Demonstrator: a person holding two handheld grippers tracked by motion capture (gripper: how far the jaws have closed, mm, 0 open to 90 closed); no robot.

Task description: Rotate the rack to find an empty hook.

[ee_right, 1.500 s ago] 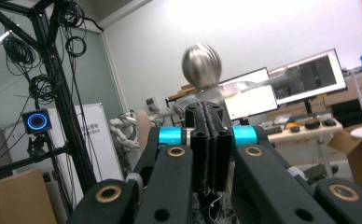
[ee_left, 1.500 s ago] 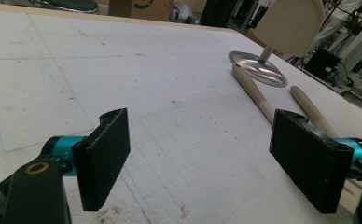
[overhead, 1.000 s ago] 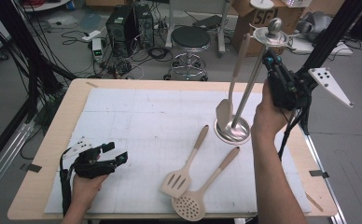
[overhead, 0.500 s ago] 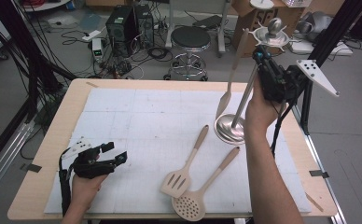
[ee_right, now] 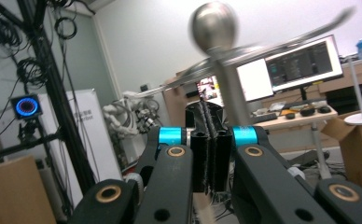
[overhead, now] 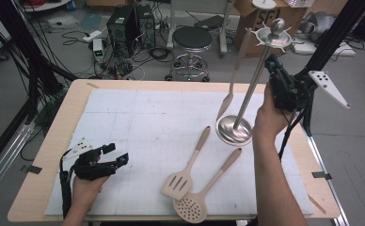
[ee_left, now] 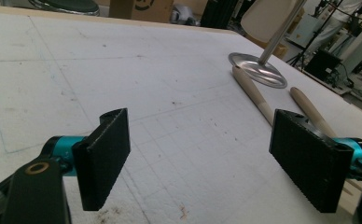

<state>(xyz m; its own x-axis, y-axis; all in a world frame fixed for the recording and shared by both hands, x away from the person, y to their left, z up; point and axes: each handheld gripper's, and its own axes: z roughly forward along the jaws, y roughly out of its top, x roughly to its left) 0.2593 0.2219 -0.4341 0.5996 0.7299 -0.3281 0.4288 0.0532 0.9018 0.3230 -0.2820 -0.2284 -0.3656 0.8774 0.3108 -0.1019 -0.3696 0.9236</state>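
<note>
The table (overhead: 53, 155) is pale wood, and a white gridded mat (overhead: 138, 127) covers most of its top; beyond its far edge, on the floor, stand a round black stool (overhead: 191, 40) and a tangle of cables.

Near the mat's right edge stands a metal rack (overhead: 246, 94): a round steel base flat on the mat, a thin pole leaning up and to the right, and a spoked top ring capped by a ball; a pale spatula (overhead: 234, 75) hangs along the pole, its blade just above the base.

In front of the base lie two more utensils, side by side, handles pointing up toward the rack: a slotted turner (overhead: 183, 174) on the left and a round perforated skimmer (overhead: 199, 200) on the right, their heads touching or nearly so.

The right gripper (overhead: 284, 87) is raised beside the pole near the rack's top; in the right gripper view its jaws are pressed together (ee_right: 209, 149), a pale strip showing below them; what that strip is I cannot tell.

The left gripper (overhead: 107, 157) rests low on the mat's near left corner, its jaws spread wide and holding nothing (ee_left: 207, 163).
</note>
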